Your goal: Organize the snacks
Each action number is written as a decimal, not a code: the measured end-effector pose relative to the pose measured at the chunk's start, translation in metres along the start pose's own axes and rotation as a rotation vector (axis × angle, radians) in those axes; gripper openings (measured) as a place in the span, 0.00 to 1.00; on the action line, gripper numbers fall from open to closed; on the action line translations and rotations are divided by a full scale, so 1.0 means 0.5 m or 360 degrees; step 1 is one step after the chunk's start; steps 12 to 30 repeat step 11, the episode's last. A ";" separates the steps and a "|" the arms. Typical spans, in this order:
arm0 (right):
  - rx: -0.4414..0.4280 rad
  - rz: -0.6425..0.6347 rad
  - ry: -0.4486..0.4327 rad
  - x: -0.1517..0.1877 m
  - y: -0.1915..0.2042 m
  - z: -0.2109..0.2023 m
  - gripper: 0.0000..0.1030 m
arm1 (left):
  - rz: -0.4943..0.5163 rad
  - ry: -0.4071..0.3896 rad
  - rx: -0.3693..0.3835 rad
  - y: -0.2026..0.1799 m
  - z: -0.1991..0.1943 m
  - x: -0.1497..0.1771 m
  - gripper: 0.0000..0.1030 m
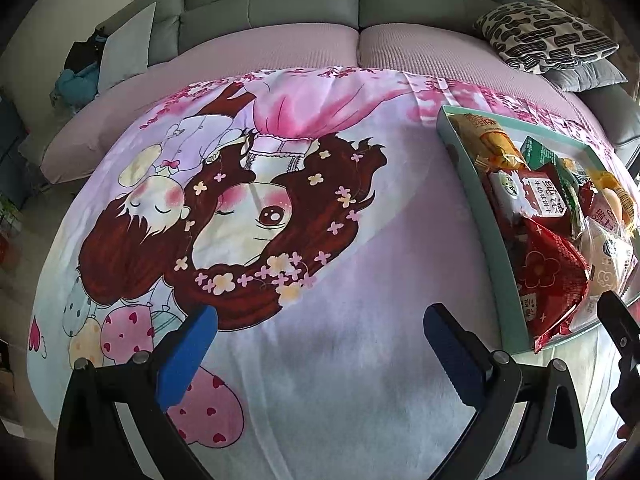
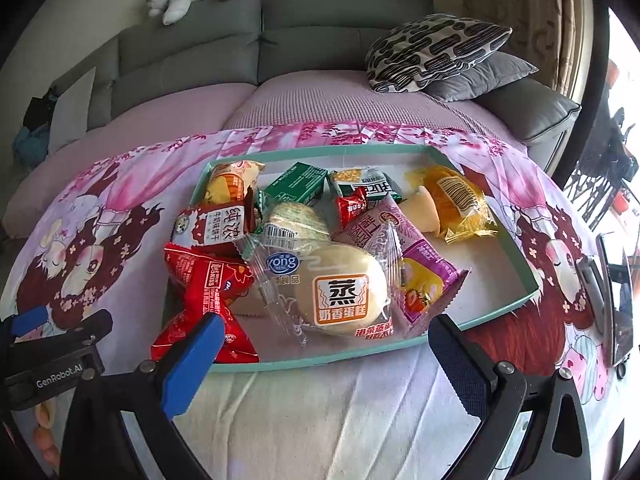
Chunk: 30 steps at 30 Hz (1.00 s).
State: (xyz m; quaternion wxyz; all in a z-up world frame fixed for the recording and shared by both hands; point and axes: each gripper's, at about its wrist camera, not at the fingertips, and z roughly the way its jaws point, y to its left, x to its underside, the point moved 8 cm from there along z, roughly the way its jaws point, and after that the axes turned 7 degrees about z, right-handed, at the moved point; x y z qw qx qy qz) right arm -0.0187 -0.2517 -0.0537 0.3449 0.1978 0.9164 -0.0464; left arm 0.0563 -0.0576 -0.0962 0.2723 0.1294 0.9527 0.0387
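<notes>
We are holding the left hand-held gripper [image 1: 320, 344] spread and empty over the cartoon blanket [image 1: 360, 360]. We are holding the right hand-held gripper [image 2: 324, 344] spread and empty at the near rim of the teal tray [image 2: 500, 312]. The tray is lying on the blanket, holding the snacks: a red packet [image 2: 204, 292], a steamed cake [image 2: 340, 296], a purple packet [image 2: 424, 272], a yellow cake [image 2: 456, 200], a green box [image 2: 296, 182].

Your left view cuts the tray [image 1: 472, 200] off at its right edge; in the right view, the steamed cake [image 2: 344, 292] hides snacks beneath it.
</notes>
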 end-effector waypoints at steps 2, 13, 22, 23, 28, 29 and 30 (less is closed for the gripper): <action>-0.0001 -0.0001 0.0006 0.002 0.001 0.003 1.00 | 0.0002 0.0005 0.0010 -0.002 0.003 0.001 1.00; -0.0006 0.0002 0.0016 0.005 0.002 0.006 1.00 | 0.0001 -0.0005 0.0016 -0.002 0.003 0.002 1.00; -0.0006 0.0002 0.0016 0.005 0.002 0.006 1.00 | 0.0001 -0.0005 0.0016 -0.002 0.003 0.002 1.00; -0.0006 0.0002 0.0016 0.005 0.002 0.006 1.00 | 0.0001 -0.0005 0.0016 -0.002 0.003 0.002 1.00; -0.0006 0.0002 0.0016 0.005 0.002 0.006 1.00 | 0.0001 -0.0005 0.0016 -0.002 0.003 0.002 1.00; -0.0006 0.0002 0.0016 0.005 0.002 0.006 1.00 | 0.0001 -0.0005 0.0016 -0.002 0.003 0.002 1.00; -0.0006 0.0002 0.0016 0.005 0.002 0.006 1.00 | 0.0001 -0.0005 0.0016 -0.002 0.003 0.002 1.00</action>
